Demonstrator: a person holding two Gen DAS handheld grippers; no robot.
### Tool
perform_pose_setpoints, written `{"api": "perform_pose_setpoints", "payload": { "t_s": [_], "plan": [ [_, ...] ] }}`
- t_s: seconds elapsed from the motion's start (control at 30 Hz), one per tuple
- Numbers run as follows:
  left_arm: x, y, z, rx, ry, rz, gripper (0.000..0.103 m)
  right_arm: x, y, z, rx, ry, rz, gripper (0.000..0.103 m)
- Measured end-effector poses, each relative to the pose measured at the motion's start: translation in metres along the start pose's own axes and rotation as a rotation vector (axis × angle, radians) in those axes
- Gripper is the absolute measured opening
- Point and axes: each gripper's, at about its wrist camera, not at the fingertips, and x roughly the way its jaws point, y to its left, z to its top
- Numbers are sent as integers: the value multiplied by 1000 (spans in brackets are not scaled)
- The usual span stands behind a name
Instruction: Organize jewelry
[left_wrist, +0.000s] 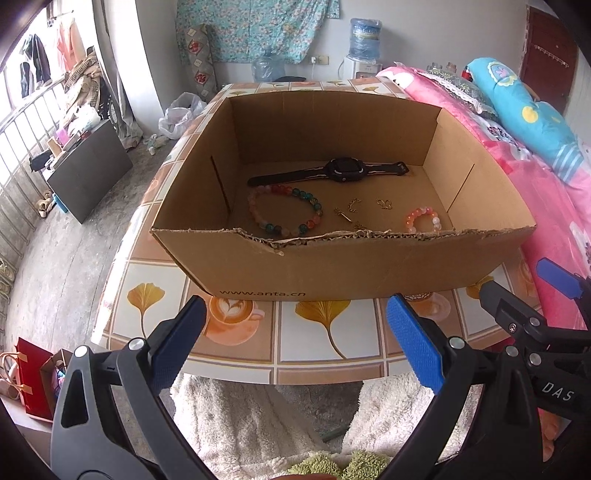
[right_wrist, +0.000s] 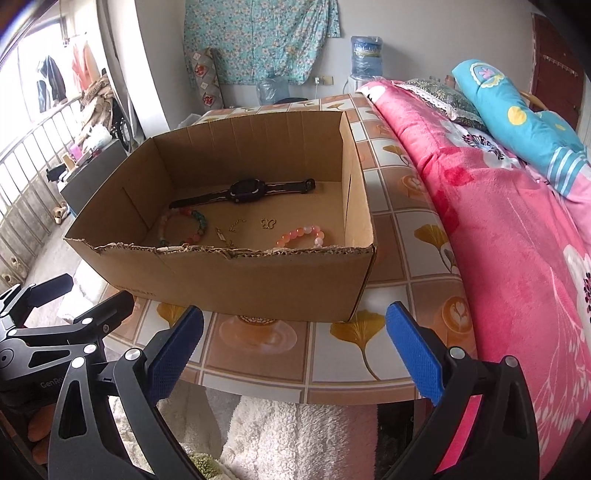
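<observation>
Two grippers wait in front of a box of jewelry.

The cardboard box sits on the desk, which has a cloth with yellow leaves and coffee cups on it. Inside the box a black watch lies flat near the back wall. A big bracelet with many colors of beads lies at the front left, and a small pink bracelet lies at the front right. Little gold pieces lie between them. The left gripper is spread wide and holds nothing. The right gripper is spread wide too, also with nothing in it. Both stay near the front edge of the desk, apart from the box. A pink blanket is piled beside the desk.
</observation>
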Motion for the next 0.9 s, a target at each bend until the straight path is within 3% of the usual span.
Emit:
{"api": "perform_pose_setpoints", "payload": {
  "t_s": [0.9],
  "plan": [
    [-1, 3, 2, -14, 9, -1, 94, 2, 1, 6, 1, 24, -17, 96]
  ]
}}
